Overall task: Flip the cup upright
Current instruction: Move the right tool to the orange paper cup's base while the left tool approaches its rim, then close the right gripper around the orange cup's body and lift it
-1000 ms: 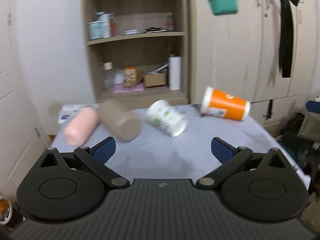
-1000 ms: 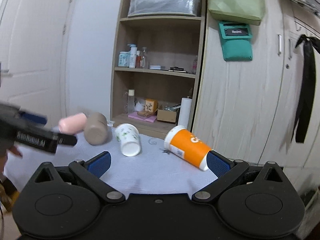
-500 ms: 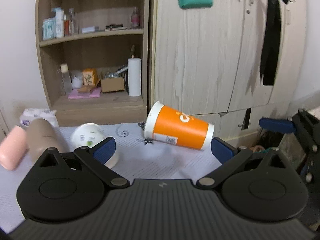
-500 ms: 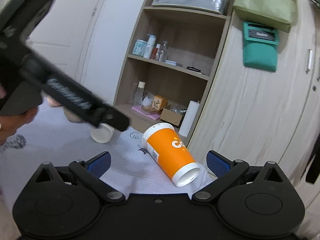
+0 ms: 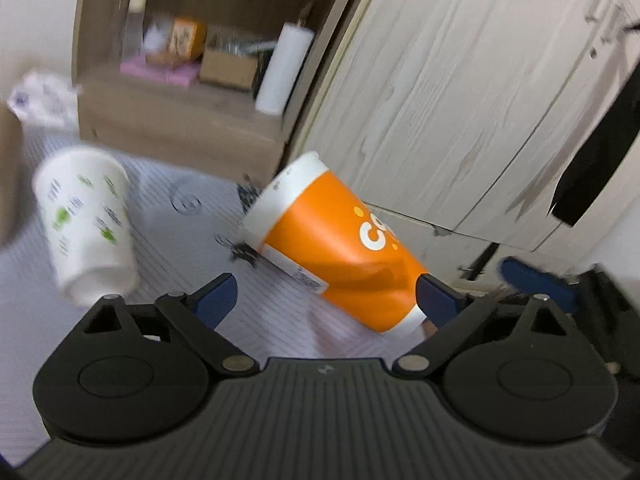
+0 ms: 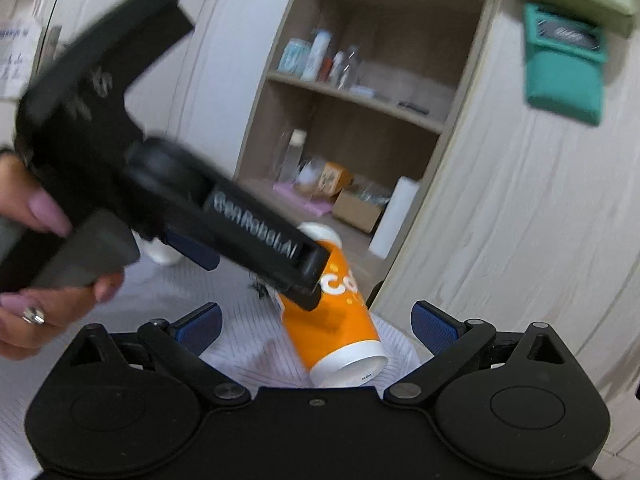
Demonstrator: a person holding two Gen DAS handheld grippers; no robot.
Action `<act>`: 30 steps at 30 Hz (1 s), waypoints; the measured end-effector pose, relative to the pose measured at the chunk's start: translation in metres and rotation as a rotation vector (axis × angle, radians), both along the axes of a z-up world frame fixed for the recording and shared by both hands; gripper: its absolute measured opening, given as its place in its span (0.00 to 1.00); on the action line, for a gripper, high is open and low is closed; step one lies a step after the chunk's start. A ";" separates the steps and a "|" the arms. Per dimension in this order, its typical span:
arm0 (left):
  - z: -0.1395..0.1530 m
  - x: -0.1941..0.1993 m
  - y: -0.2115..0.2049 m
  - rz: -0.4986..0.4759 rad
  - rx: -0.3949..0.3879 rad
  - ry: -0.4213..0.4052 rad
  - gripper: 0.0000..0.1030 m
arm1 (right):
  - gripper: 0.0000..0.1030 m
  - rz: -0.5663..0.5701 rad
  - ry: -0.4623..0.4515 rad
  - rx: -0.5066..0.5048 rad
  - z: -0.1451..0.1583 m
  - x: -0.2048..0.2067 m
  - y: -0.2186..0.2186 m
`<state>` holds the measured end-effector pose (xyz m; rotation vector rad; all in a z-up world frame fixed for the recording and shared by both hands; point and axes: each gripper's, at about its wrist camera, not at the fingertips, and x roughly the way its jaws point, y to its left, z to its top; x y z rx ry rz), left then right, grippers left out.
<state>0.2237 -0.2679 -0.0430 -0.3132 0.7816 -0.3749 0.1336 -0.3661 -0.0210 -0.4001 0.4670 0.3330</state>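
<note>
Left wrist view shows the orange cup [image 5: 340, 256] lying on its side on the striped white tablecloth [image 5: 192, 248], near the cupboard doors [image 5: 460, 100]. It is a paper cup with an orange wall, a white band at each end, part of a white word with small dots printed on its side, and a small label strip low on the wall. Its long axis runs slantwise, from far left to near right: the wide mouth end with the white rim points away toward the shelf unit [image 5: 180, 92], and the narrower base points back toward the cameras. The left gripper [image 5: 326, 300] has its blue pads spread wide, and the base end of the cup sits between them, close against the right pad; whether that pad touches it I cannot tell. Left of the orange cup, and apart from it, a white cup with green print [image 5: 86, 226] also lies on its side. From the right wrist view, the right gripper [image 6: 316, 328] is likewise spread wide and grips nothing, with the cup's round white base [image 6: 348, 366] facing it between the pads. There the left gripper's black body crosses in front of the cup, held by a hand [image 6: 48, 280] with pink nails and a ring.
</note>
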 end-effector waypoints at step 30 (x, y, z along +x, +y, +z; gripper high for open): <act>-0.014 0.021 0.027 -0.046 -0.185 0.175 0.70 | 0.70 -0.273 0.446 0.319 0.004 0.036 -0.001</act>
